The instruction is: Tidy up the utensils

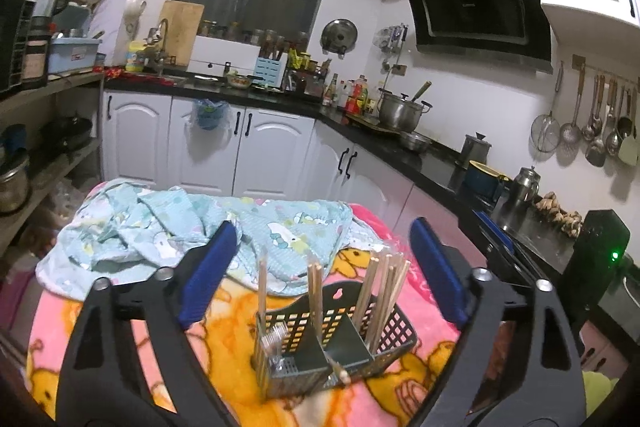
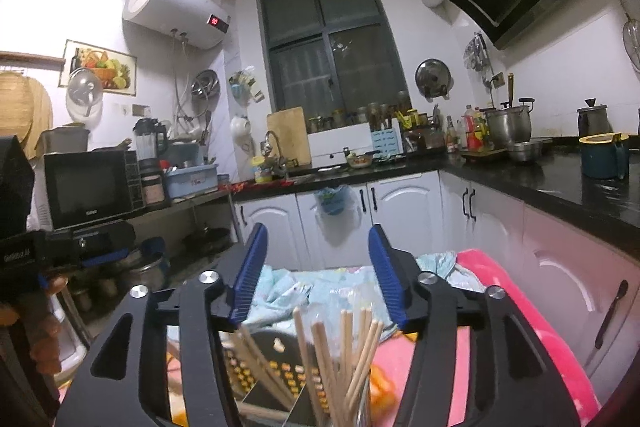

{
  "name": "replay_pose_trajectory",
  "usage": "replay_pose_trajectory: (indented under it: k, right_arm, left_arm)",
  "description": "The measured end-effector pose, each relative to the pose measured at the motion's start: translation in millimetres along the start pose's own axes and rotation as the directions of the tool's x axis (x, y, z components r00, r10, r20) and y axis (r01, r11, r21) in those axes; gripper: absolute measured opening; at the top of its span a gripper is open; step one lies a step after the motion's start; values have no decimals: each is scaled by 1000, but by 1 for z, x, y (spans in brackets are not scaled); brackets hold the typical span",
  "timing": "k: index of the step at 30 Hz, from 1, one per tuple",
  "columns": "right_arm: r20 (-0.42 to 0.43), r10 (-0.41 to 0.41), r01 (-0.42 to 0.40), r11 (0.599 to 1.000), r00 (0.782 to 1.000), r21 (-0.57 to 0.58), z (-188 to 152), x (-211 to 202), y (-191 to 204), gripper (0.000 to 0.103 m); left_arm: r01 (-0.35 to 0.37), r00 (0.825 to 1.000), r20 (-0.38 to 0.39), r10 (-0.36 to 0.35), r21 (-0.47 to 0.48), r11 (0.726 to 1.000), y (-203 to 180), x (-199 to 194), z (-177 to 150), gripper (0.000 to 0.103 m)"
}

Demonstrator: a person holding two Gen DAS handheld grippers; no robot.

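Left hand-held gripper gaping, utensil basket between fingers

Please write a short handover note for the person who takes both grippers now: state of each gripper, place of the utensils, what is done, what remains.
Left gripper: open, empty, above the black basket.
Right gripper: open, empty, over the same basket.
Chopsticks stand in the basket's compartments; one wooden piece leans over the front rim. Clear utensils sit in the left compartment.
Left to do: probably seat that leaning piece. No other loose utensils visible on the blanket.
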State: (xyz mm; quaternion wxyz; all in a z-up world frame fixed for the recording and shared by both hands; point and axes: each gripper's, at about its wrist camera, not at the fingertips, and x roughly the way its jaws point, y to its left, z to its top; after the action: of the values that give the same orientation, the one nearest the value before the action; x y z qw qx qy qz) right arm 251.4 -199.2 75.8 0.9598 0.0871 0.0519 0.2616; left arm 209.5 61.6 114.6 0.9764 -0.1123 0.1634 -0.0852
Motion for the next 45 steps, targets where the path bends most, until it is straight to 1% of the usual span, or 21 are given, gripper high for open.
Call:
replay_pose_trajectory:
  k: [2,4,8,10,13,16,20,24,28,30,33,36,40,41,44,45]
  right_arm:
    - [-10,12,-12,1000,1000,-4,1,-10,3,57]
    - [-21,21,-21,1000,1000,-2,2,-20,6,62]
    - [-31,40,-40,999,999,0,5,-38,13,68]
    - [-36,47,-47,999,998,-3,7,-46,18,73]
    - [-51,58,-58,998,997,-7,9,-60,27,76]
    - [-66,60,-61,998,996,-10,10,-70,34,81]
    - [-95,50,-52,999,994,-16,6,-83,42,85]
    - [-137,32,-36,999,990,-28,-6,-95,48,90]
    - [-189,2,-10,999,982,-41,-20,-101,49,93]
    - [-220,-14,2,999,975,-54,-30,-105,50,94]
    - [-264,-42,22,997,964,-78,-45,-111,53,95]
    - [-304,-63,39,996,951,-86,-59,-115,53,96]
    - [-361,-99,74,994,927,-84,-80,-120,52,96]
    - [-372,-108,82,993,922,-85,-83,-120,51,96]
    - [-412,-143,110,989,900,-104,-96,-120,51,96]
    - [-418,-149,115,988,896,-105,-98,-120,50,96]
  left_arm:
    - [-2,1000,3,2,-8,1000,1,-8,0,90]
    - [0,1000,7,1,-12,1000,1,-15,-1,92]
    - [4,1000,11,-4,-9,1000,-2,-32,-3,92]
    - [2,1000,8,-2,-4,1000,-3,-38,-4,92]
    - [-18,1000,1,18,5,1000,-5,-49,-9,92]
    - [-25,999,-26,25,0,1000,-4,-56,-14,92]
    - [-58,997,-55,58,10,998,-3,-65,-26,92]
    - [-83,993,-82,84,9,997,1,-72,-40,92]
    - [-100,986,-137,100,12,995,4,-74,-60,92]
    - [-117,981,-154,118,16,993,5,-75,-69,92]
    - [-123,974,-187,125,21,992,5,-76,-86,92]
    - [-140,963,-228,143,27,990,5,-75,-102,92]
    - [-147,952,-265,152,38,988,2,-78,-124,92]
    - [-157,947,-278,162,41,987,1,-78,-130,92]
    - [-179,939,-294,177,23,984,2,-81,-145,92]
    - [-179,937,-301,177,20,984,1,-82,-149,92]
